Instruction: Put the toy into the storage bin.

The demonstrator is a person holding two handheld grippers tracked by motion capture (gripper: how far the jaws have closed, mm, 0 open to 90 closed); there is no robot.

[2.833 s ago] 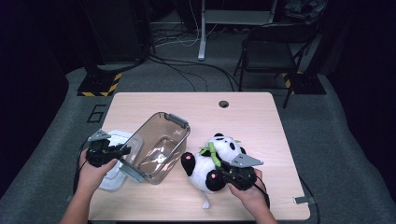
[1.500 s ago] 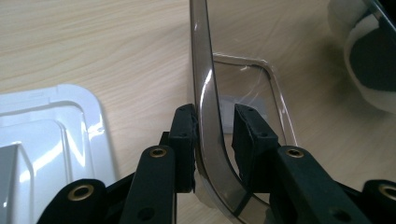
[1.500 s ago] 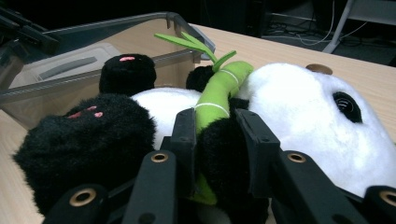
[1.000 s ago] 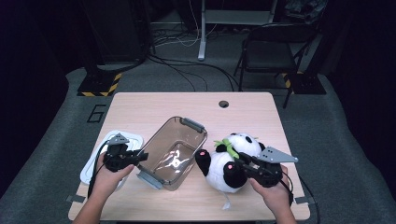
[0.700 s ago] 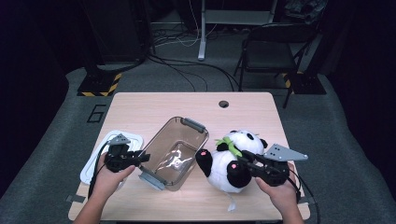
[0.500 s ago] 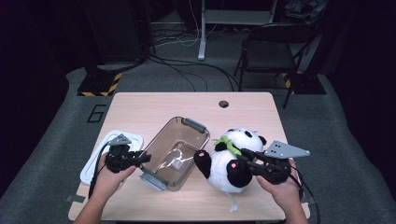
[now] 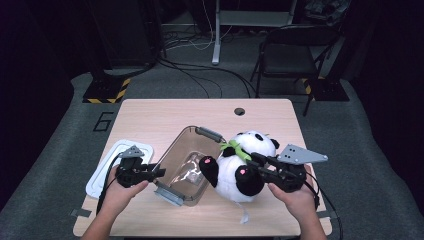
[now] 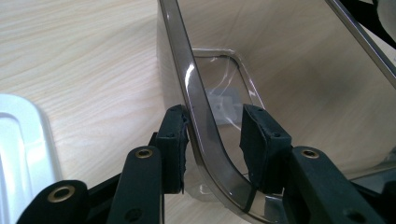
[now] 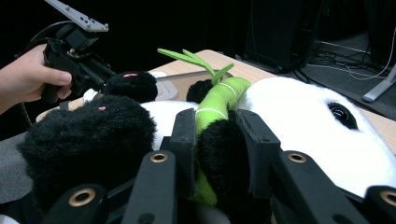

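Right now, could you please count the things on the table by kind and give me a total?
Clear plastic containers: 1, the container, its rim between the left gripper jaws.
White lids: 1, the lid left of the container.
Stuffed toys: 1, the panda, clamped by the right gripper.
Total: 3

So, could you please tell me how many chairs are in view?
1: a black folding chair stands on the floor beyond the table's far right corner. Others may be hidden in the dark.
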